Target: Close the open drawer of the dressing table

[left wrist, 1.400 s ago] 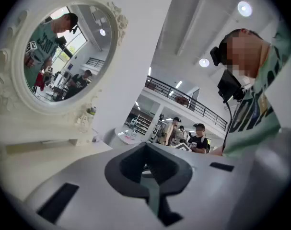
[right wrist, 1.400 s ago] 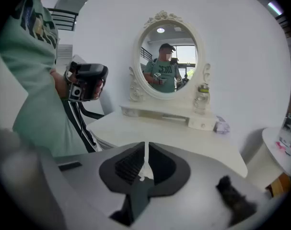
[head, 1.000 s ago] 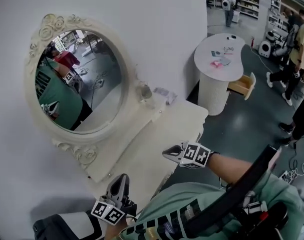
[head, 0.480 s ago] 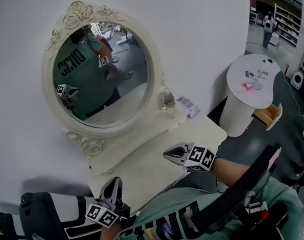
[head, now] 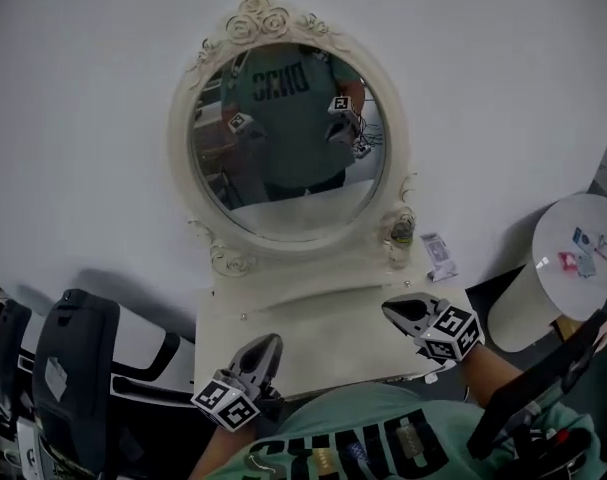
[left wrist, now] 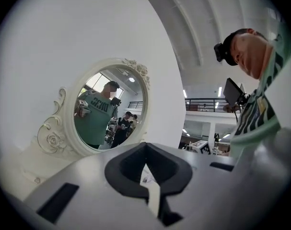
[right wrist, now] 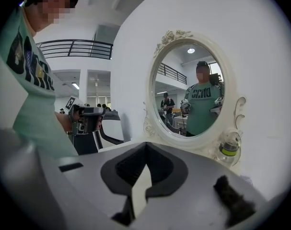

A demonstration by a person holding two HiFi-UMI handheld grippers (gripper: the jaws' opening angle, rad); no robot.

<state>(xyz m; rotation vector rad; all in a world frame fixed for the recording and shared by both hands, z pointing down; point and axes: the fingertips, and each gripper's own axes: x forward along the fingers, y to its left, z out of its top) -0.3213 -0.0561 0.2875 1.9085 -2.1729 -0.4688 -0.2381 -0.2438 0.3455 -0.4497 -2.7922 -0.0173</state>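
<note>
Clock directions: read on the head view, with 12 at the top of the frame.
Dressing table [head: 323, 328]: a cream table at the centre, set against the white wall. Its top is bare between the two tools.
Drawer: no view shows it. The table's front edge at 6 o'clock is covered by the person's green shirt [head: 383, 438], so I cannot tell whether the drawer is open.
Mirror [head: 288, 128]: oval in a carved cream frame, standing at 12 o'clock of the table top. It reflects the person and both tools.
Left tool [head: 271, 342]: over the table's front edge at 7 o'clock, pointing toward 1 o'clock. The jaws are closed tip to tip with nothing between them.
Right tool [head: 390, 306]: over the table top at 4 o'clock, pointing toward 10 o'clock. The jaws are pressed together and empty.
Bottle [head: 401, 233]: small, clear glass with a yellow-green band. It stands upright just beside the mirror frame, at the frame's 4 o'clock.
Packet [head: 439, 256]: small and printed, lying at the back of the table at the bottle's 4 o'clock.
Round table [head: 548, 238]: white, at 3 o'clock, well apart from the dressing table, with a few small items on top.
Machine [head: 73, 368]: black and white, on the floor at 8 o'clock, beside the dressing table.
</note>
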